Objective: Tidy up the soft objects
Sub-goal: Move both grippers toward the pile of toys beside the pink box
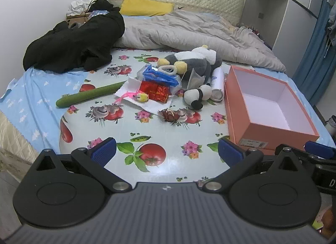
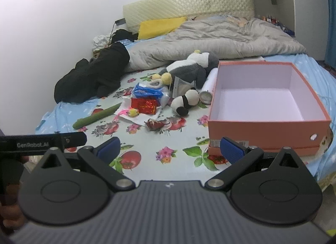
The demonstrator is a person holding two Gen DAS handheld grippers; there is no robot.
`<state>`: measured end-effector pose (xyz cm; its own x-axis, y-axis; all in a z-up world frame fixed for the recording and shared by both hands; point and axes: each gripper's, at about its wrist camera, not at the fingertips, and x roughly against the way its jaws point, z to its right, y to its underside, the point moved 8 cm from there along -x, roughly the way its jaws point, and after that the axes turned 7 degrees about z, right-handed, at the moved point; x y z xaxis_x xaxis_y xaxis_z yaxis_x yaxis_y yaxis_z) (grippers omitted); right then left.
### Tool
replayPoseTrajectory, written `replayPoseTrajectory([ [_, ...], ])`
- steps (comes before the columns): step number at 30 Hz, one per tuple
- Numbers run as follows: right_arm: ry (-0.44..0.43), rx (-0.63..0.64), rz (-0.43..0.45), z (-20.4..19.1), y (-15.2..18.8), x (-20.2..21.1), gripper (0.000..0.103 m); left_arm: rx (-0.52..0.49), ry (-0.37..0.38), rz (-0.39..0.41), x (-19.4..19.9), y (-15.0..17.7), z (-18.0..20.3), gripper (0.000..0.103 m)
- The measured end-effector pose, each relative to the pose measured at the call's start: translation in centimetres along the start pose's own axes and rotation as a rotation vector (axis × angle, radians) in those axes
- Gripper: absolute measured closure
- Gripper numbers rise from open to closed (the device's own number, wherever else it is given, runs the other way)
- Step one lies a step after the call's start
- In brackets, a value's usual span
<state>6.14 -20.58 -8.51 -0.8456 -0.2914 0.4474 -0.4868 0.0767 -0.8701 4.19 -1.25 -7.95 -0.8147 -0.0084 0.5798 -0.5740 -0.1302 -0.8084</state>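
Bed covered with a fruit-print cloth; clutter in the middle, nothing picked up yet.

Far left: black garment heaped by the wall. Next, a green cucumber-shaped toy lying flat on the cloth, apart from the rest. Centre pile: small yellow toy with pink trim on white paper, touching a red foil packet, with a blue plastic bag just behind. Right of that, small panda plush beside a metal tin; a large grey-and-white plush lies behind. Far right: orange box, open and empty.

Left gripper: jaws spread wide, holding nothing, above bare cloth. Right gripper: likewise wide and empty, near the box's front corner.

Risks, as I judge them: the pile is tight, so a reach for the yellow toy could snag paper or foil. The plastic bag may drag along. The panda plush could roll away under a one-sided pinch. The right gripper could knock the box wall.
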Motion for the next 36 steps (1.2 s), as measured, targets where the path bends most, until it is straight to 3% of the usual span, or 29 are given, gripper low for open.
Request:
replayPoseTrajectory([
  [8, 0.000, -0.012, 0.031, 0.2, 0.8, -0.1, 0.000, 0.008, -0.004, 0.011, -0.3, 0.9, -1.0, 0.000],
  [36, 0.001, -0.018, 0.000, -0.2, 1.4, -0.8, 0.000, 0.040, -0.017, 0.003, 0.0, 1.4, -2.7, 0.000],
])
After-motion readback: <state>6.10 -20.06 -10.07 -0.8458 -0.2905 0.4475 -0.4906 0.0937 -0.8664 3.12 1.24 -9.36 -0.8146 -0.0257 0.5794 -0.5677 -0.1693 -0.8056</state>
